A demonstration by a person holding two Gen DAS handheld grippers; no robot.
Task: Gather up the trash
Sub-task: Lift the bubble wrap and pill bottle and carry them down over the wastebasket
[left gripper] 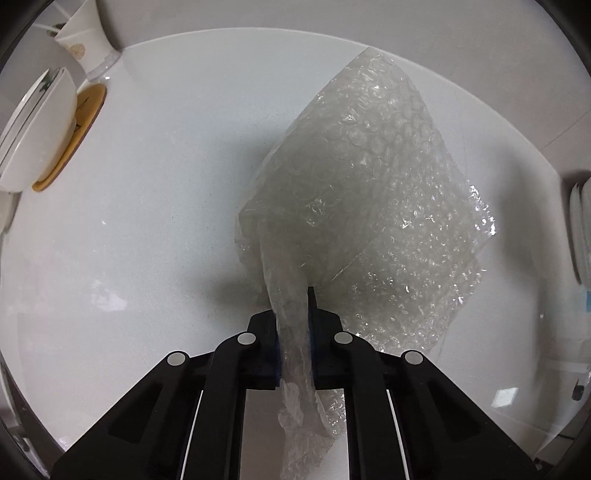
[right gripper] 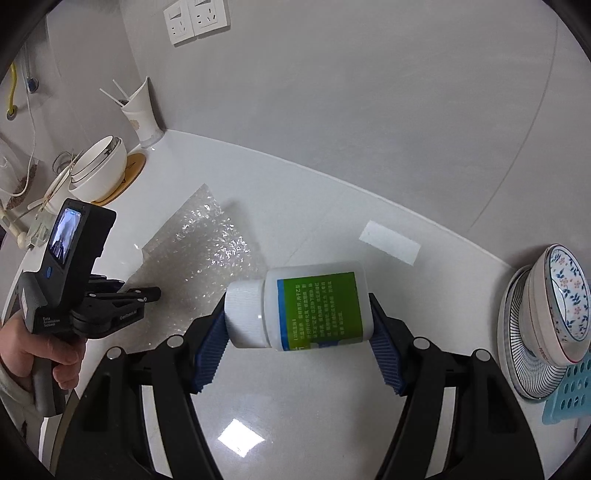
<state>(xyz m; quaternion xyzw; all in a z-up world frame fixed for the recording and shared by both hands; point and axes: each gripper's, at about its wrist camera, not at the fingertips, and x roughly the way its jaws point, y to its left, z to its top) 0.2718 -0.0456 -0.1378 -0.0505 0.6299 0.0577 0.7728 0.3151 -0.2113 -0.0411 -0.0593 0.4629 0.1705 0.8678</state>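
White countertop runs under a grey wall with sockets, crockery stacked at both ends — white bowls to the left, patterned dishes to the right. Largest of the trash is the bubble wrap sheet: the left gripper has its fingers pressed together on one bunched corner, the rest draping down toward the counter. Smaller, the white bottle with a green label lies sideways between the right gripper pads, pinched end to end, cap against one pad, and seems held just above the surface. Both pickups look done — the step in hand is carrying. Next, each load needs a bin, which is not in view. A small white paper slip lies uncollected behind the bottle.
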